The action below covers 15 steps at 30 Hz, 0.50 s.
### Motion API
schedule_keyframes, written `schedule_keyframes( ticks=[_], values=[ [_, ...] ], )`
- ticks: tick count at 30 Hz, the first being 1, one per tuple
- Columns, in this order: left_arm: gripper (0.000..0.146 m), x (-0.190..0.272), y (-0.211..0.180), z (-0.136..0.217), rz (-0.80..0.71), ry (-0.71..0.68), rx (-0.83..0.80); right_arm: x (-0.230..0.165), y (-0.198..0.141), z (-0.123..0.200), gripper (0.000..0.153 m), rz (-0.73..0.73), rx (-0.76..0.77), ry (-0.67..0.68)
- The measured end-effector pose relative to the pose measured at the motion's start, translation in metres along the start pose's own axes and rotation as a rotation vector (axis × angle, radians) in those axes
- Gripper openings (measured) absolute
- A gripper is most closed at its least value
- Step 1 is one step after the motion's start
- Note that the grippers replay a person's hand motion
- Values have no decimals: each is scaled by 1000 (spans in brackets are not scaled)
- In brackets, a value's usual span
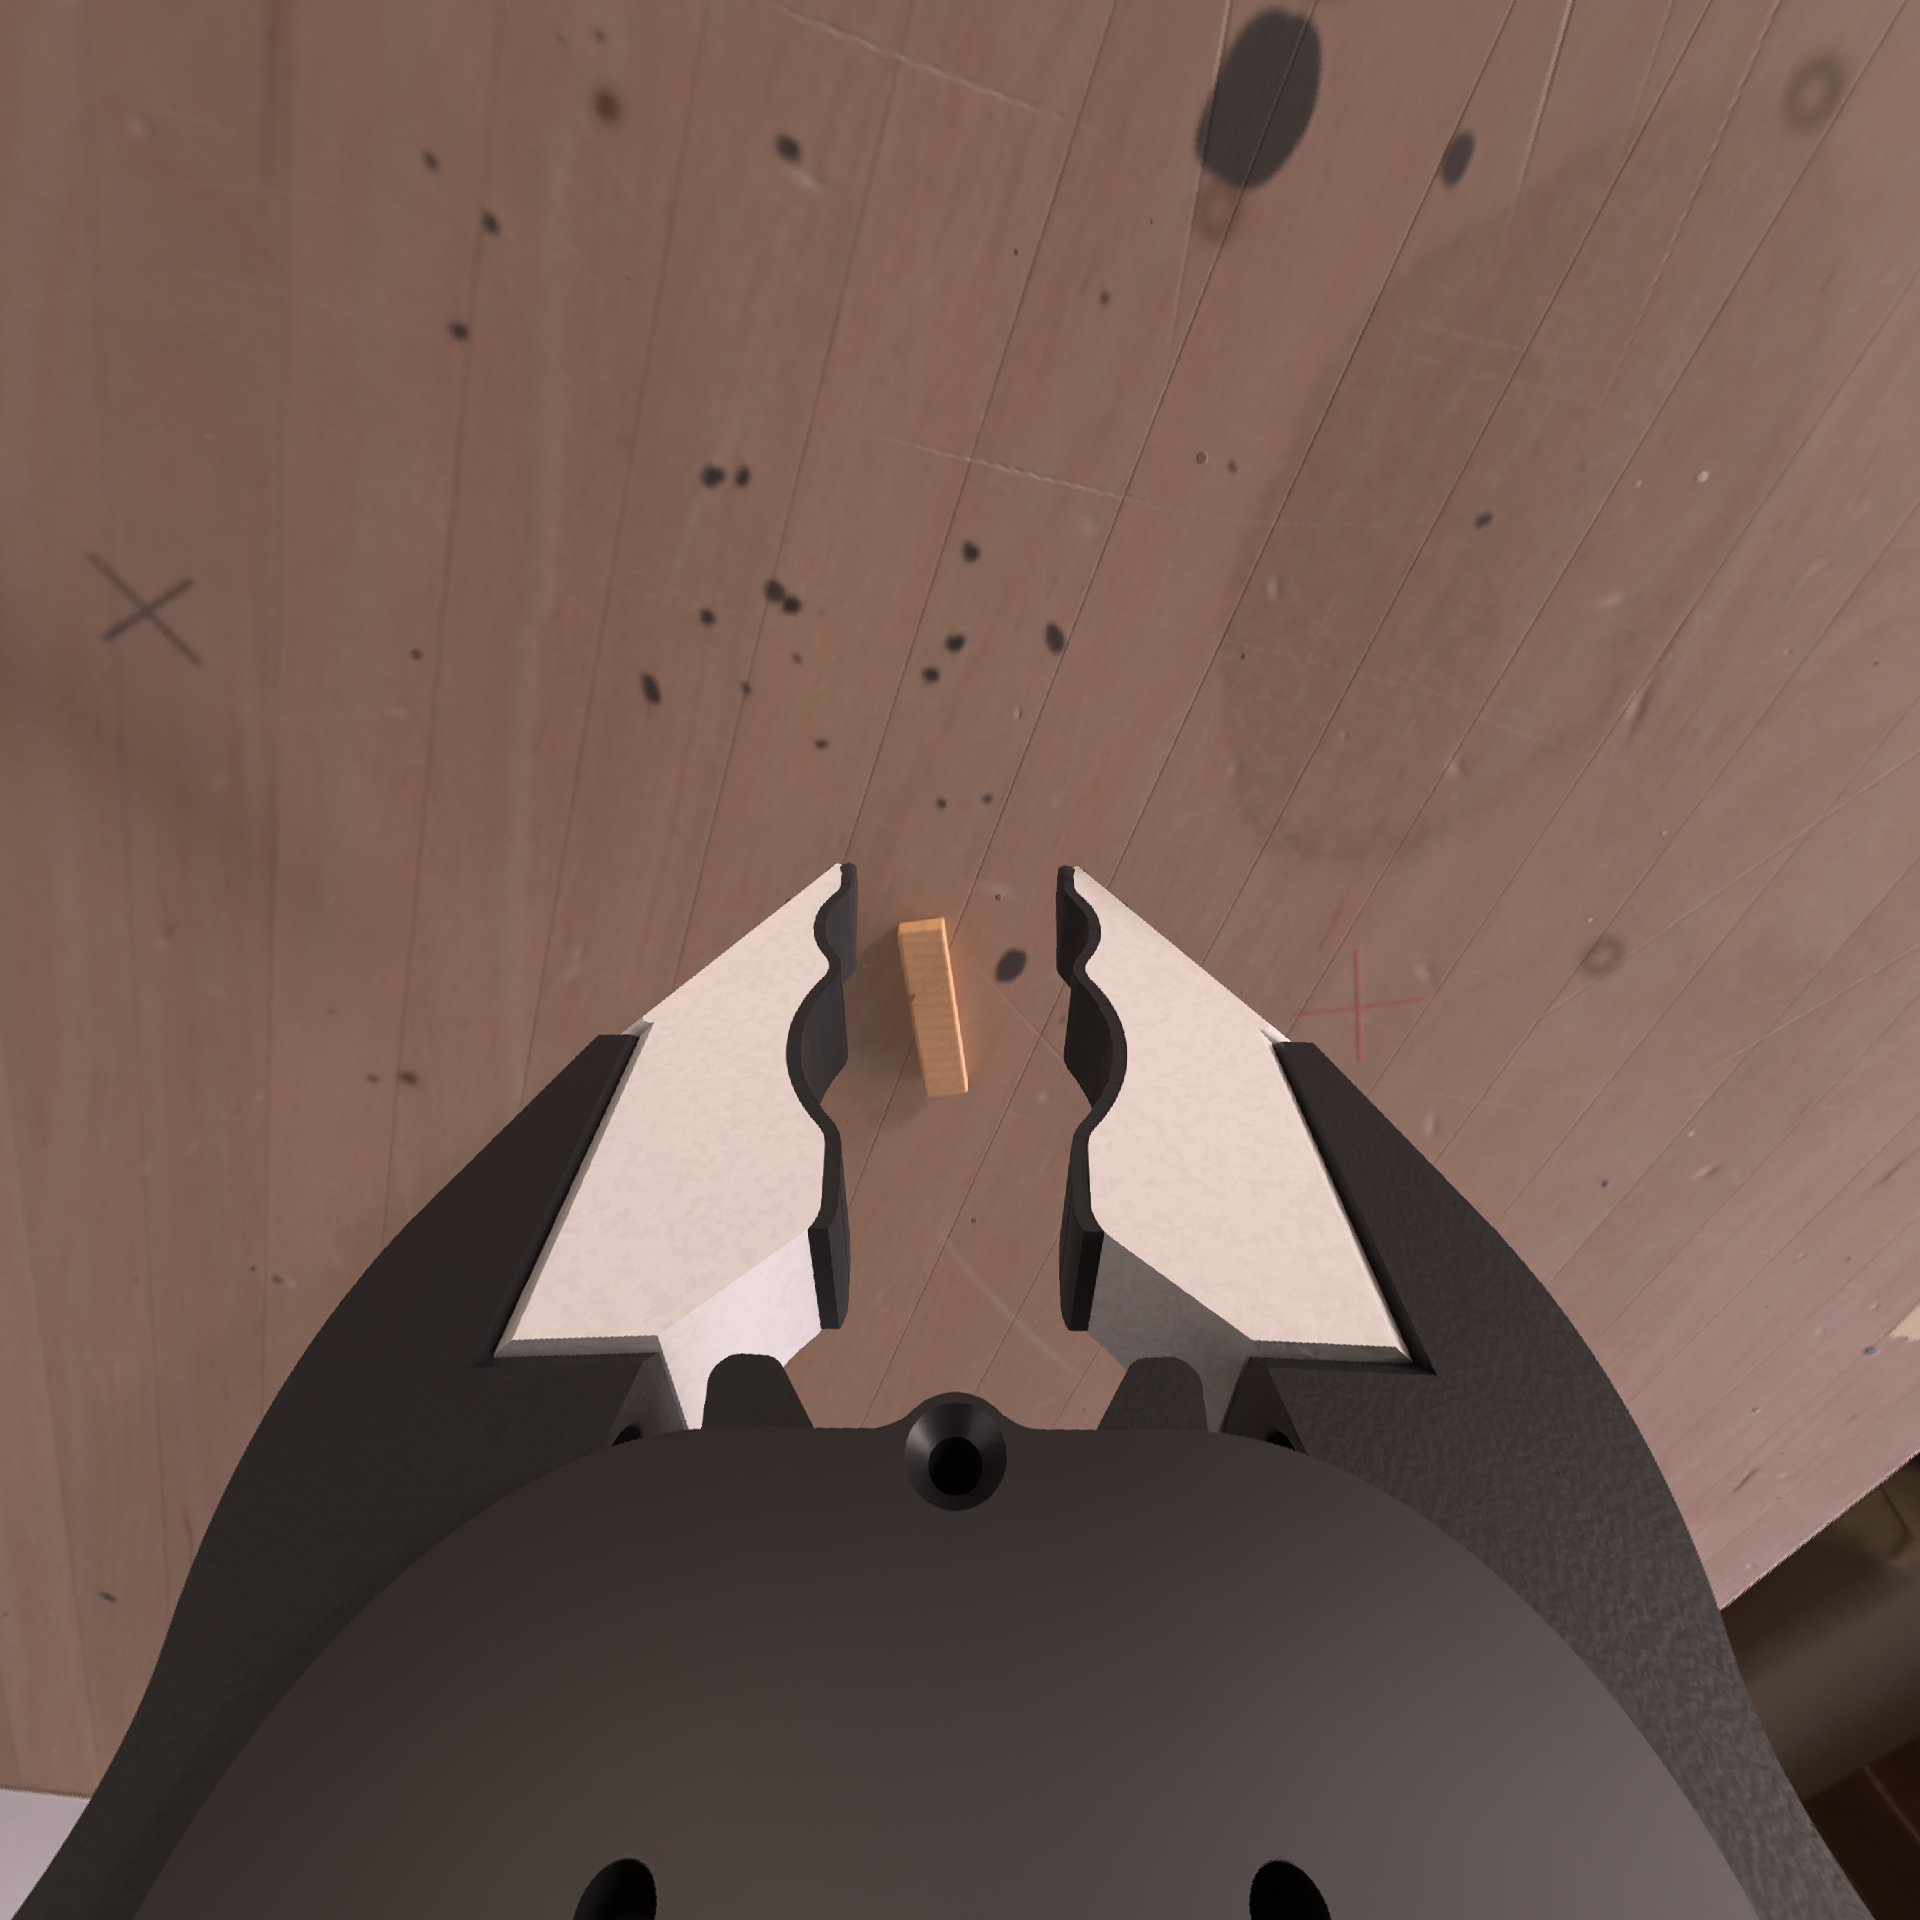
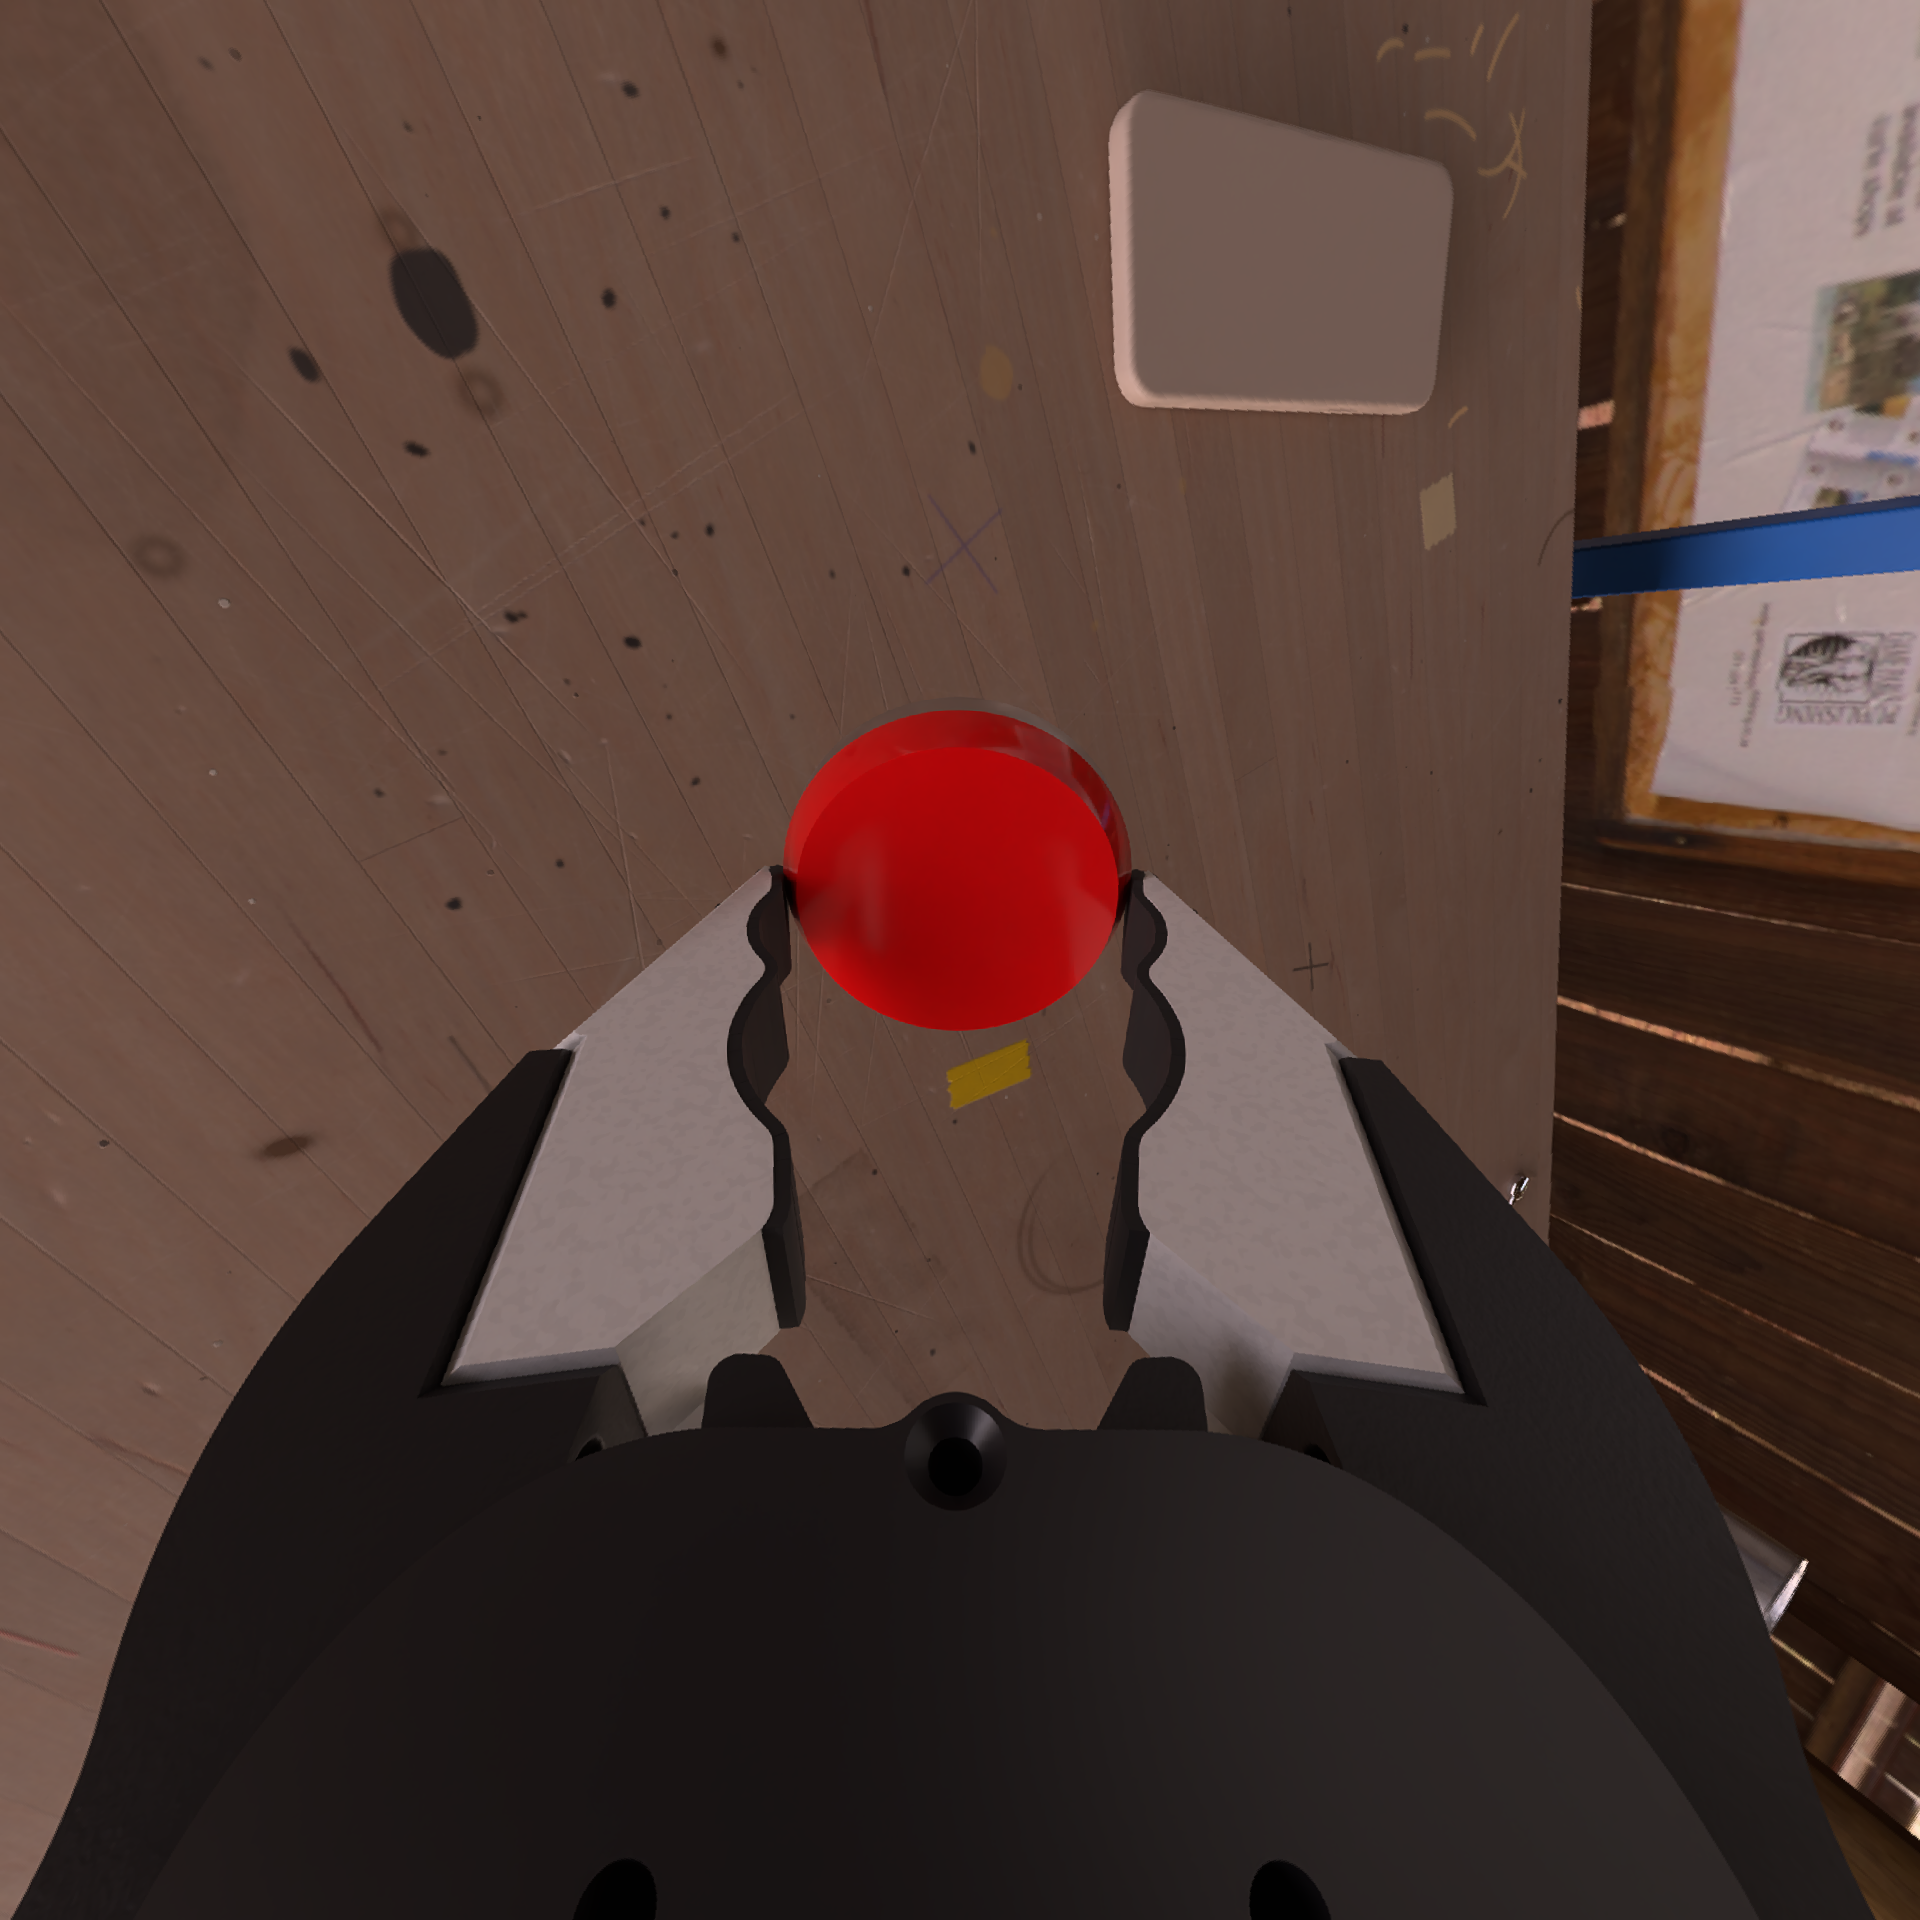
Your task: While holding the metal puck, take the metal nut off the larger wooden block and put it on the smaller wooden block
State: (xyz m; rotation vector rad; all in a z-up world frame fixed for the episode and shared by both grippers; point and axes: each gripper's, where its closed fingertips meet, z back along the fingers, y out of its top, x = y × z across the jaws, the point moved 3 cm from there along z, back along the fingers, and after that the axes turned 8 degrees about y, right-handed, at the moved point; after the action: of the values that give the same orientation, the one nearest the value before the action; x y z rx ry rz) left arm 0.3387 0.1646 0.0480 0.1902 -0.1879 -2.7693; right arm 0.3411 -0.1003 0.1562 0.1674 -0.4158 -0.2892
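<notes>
1. The left tongs (image 1: 954,883) are spread, with nothing between the fingers, and hang above the bench (image 1: 416,364).
2. Seen through the gap between the left fingers, a small orange-tan wooden block (image 1: 933,1006) lies flat on the bench. It sits nearer the left finger than the right one and touches neither.
3. Nothing rests on top of that block. Whether it is the larger or the smaller of the two blocks cannot be told, since only one shows.
4. The nut does not appear in either view.
5. The right tongs (image 2: 954,883) pinch the puck (image 2: 954,871), a red disc with a greyish rim. The two fingertips press on its opposite edges, and it is held clear of the bench.
6. Below the puck, a small yellow patch (image 2: 989,1074) marks the bench between the right fingers.
7. Farther off in the right wrist view, a pale rounded rectangular pad (image 2: 1278,255) lies flat on the bench, well apart from the puck.
8. The bench is brown wood, scratched and spotted with dark specks, with a large dark blot (image 1: 1259,99) far ahead of the left tongs.
9. Beyond the bench's right edge in the right wrist view are dark wooden planks (image 2: 1745,1039), a framed board with papers (image 2: 1808,416) and a blue strip (image 2: 1745,556).
</notes>
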Motion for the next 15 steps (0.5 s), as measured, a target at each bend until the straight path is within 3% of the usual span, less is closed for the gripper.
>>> schedule_keyframes(
  ticks=[4, 8, 12, 15],
  values=[
    [39, -13, -3, 37, 46, 90, 93, 0, 0, -1, 65, 0, -7, 3],
    [37, -33, -24, 116, 171, 222, 328, -1, 1, -2, 65, 3, -8, 3],
    [39, -50, -80, 188, 339, 378, 547, -2, 1, -3, 65, 7, -14, 6],
    [38, -52, -140, 203, 465, 374, 581, -2, 1, -2, 65, 5, -12, 6]
  ],
)
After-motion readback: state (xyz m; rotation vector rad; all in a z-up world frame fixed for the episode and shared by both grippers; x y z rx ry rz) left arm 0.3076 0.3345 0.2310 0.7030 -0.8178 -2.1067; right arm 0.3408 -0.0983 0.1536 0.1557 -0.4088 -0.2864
